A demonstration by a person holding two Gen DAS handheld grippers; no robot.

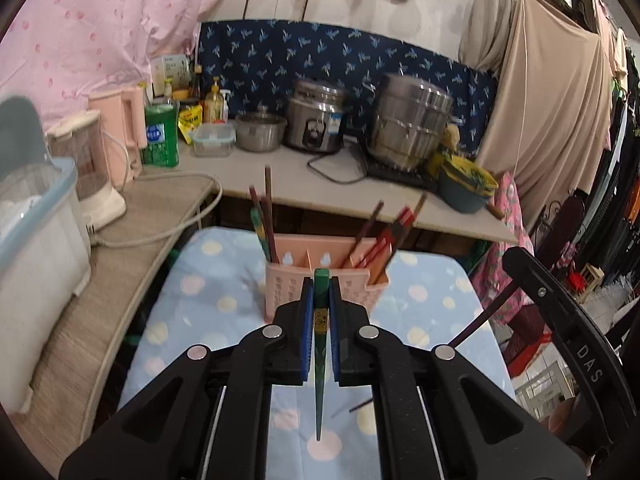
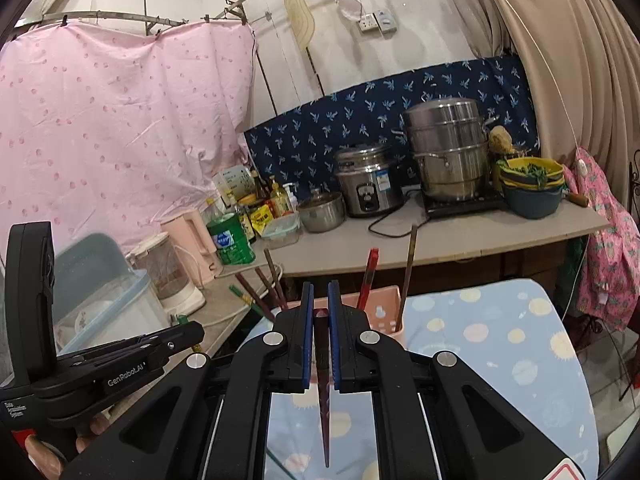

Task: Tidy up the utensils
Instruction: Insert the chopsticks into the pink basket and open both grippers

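Observation:
A pink divided utensil holder [image 1: 288, 284] stands on the blue dotted table cover [image 1: 200, 292], with several chopsticks leaning in its left and right compartments. My left gripper [image 1: 321, 284] is shut on a green chopstick [image 1: 320, 320], held above the cover just in front of the holder, its tip pointing back toward the camera. My right gripper [image 2: 320, 290] is shut on a dark red chopstick [image 2: 323, 392], also near the holder [image 2: 384, 316]. The left gripper's body [image 2: 100, 368] shows at the left of the right wrist view. One dark chopstick [image 1: 360, 404] lies on the cover.
Behind the table a counter [image 1: 320, 188] carries a rice cooker [image 1: 316, 120], a steel steamer pot [image 1: 408, 120], a steel bowl [image 1: 260, 132], a green bottle [image 1: 160, 136], pink kettles [image 1: 124, 128] and a blue-lidded bin [image 1: 36, 216]. Clothes hang at the right.

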